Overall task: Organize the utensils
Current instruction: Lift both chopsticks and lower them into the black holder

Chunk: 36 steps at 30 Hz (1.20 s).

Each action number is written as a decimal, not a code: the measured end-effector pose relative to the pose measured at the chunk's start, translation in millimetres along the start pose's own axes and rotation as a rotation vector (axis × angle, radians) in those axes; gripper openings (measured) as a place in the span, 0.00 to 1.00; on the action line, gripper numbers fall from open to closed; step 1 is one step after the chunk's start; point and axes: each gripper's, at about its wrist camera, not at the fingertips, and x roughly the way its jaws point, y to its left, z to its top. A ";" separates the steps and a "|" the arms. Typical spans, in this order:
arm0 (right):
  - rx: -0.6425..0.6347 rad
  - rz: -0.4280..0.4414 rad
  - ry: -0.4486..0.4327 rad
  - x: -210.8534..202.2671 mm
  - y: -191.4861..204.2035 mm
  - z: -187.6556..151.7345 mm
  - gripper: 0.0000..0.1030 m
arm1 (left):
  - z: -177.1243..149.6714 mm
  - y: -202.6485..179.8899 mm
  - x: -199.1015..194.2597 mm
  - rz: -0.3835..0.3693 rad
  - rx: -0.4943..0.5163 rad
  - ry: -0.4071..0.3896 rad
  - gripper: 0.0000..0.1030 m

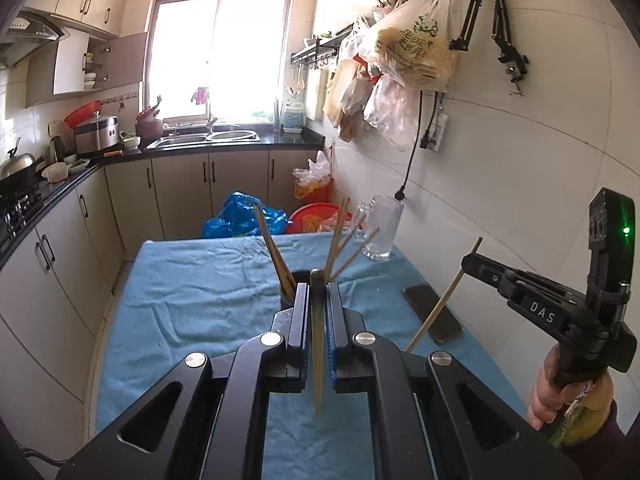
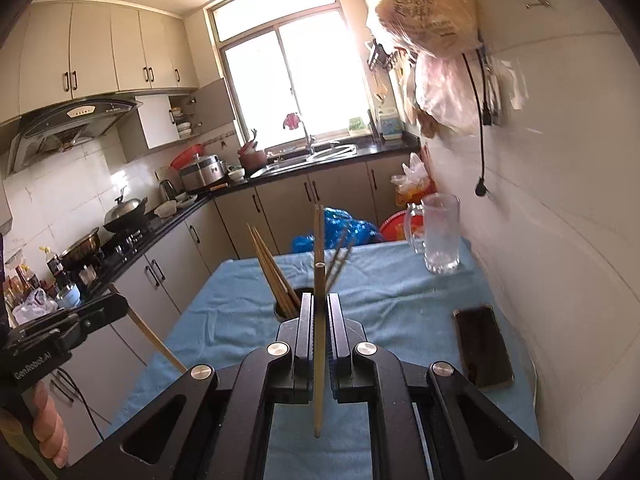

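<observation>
- Nearest the lens in the left wrist view, the left gripper (image 1: 318, 300) is clamped on a single chopstick (image 1: 317, 364), which runs between its jaws at the lower centre of the frame, its lower end hanging over the blue cloth.
- Likewise in the right wrist view, the right gripper (image 2: 319, 312) is closed on another chopstick (image 2: 319, 320), held nearly upright at the frame's centre.
- Just beyond both grippers a dark holder (image 2: 289, 304) stands on the desk (image 1: 192, 280), which is covered by a blue cloth (image 1: 208, 304); several more chopsticks (image 1: 272, 252) lean out of the holder to left and right.
- At the far right corner of the desk, right of centre in the frame, stands a clear glass mug (image 1: 382, 226), upright, close to the white wall.
- Lying flat on the cloth at the right is a dark phone (image 2: 482, 346), apart from the holder.
- From the left wrist view the right gripper shows at the right edge with its chopstick slanting, a hand (image 1: 546, 392) around the grip.
- Plastic bags (image 1: 404, 52) hang on the wall at the upper right.
</observation>
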 end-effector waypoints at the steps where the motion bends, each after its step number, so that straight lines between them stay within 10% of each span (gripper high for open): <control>1: -0.003 0.001 -0.007 2.5 1.4 5.9 0.06 | 4.5 1.1 1.9 0.003 -0.001 -0.003 0.07; 20: 0.059 -0.008 -0.125 83.6 18.1 95.6 0.06 | 114.3 3.2 65.5 0.042 -0.021 -0.141 0.07; 36: 0.075 -0.029 0.011 156.8 -5.6 56.2 0.06 | 73.8 28.1 150.6 0.058 -0.048 0.035 0.07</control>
